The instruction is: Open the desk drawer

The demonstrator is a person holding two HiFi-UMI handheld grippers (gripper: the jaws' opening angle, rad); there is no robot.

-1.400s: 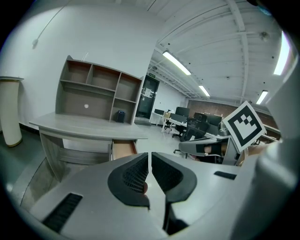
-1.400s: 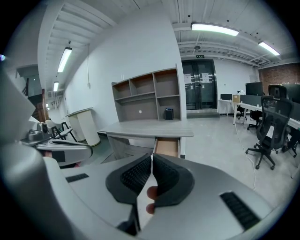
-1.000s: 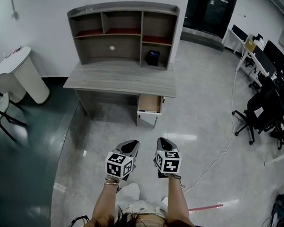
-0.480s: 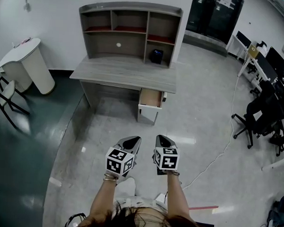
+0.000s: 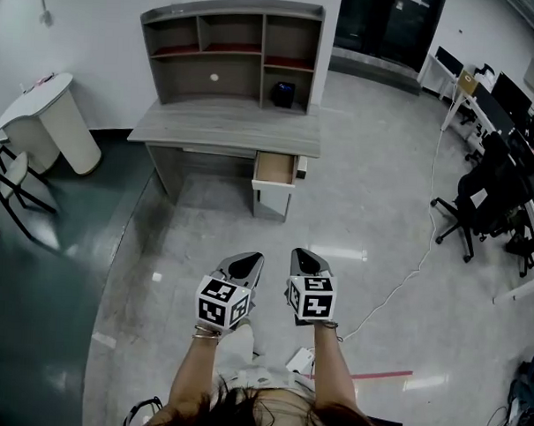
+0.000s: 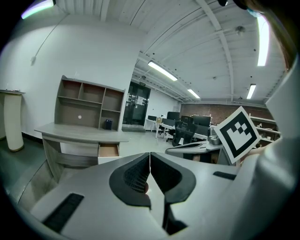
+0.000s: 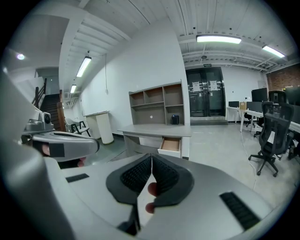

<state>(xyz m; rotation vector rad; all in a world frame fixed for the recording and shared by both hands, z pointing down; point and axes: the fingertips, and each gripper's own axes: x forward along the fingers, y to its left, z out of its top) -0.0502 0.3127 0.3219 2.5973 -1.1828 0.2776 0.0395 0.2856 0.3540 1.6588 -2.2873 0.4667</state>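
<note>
You are holding the left gripper and right gripper closed and empty, side by side, well apart from the drawer. It is standing open under the tabletop, seemingly empty.

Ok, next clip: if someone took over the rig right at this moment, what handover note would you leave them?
Left gripper: jaws shut, nothing between them.
Right gripper: jaws shut, nothing between them.
Both are held out side by side over the floor, well short of the desk and touching nothing.
Drawer: under the desk's right end, already pulled out with its inside showing.
Done: the drawer stands open.
Left: apparently nothing; whether it could slide out further cannot be told from here.
</note>
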